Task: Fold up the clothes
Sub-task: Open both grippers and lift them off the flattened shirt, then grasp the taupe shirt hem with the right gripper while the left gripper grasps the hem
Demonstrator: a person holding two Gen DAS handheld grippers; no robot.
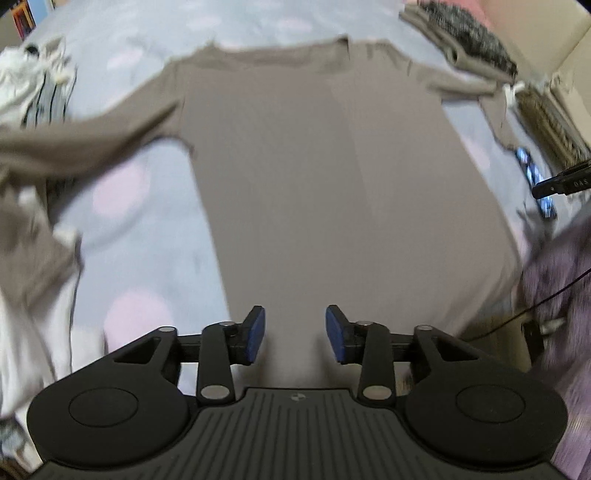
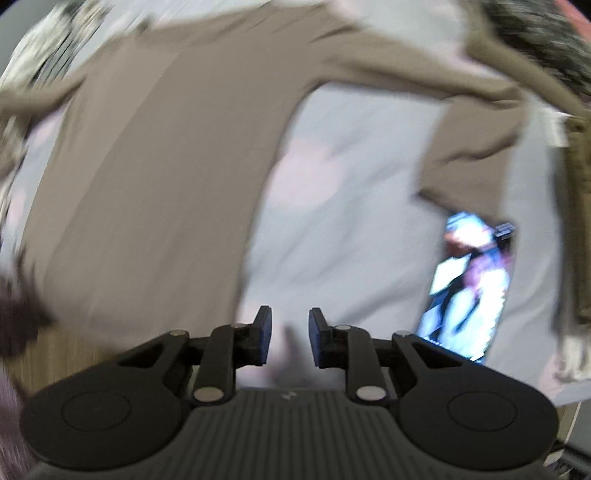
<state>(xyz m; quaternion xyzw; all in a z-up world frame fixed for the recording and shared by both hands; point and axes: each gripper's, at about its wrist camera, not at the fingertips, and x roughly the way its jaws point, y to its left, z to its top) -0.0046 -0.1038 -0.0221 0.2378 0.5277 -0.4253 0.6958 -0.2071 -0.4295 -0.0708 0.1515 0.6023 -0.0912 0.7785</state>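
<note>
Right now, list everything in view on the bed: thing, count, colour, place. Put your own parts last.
long-sleeved top: one, taupe, spread flat mid-bed, sleeves out to both sides
bedsheet: one, pale grey-blue with pink dots, under everything
phone: one, screen lit, on the sheet beside the top's right sleeve
folded clothes: small pile, taupe and speckled grey, far right corner
loose garments: heap, white and striped, far left
purple fabric: one, near right edge, too blurred to identify
left gripper: black, blue-padded fingers, open over the top's hem
right gripper: black, open, nothing between the fingers
</note>
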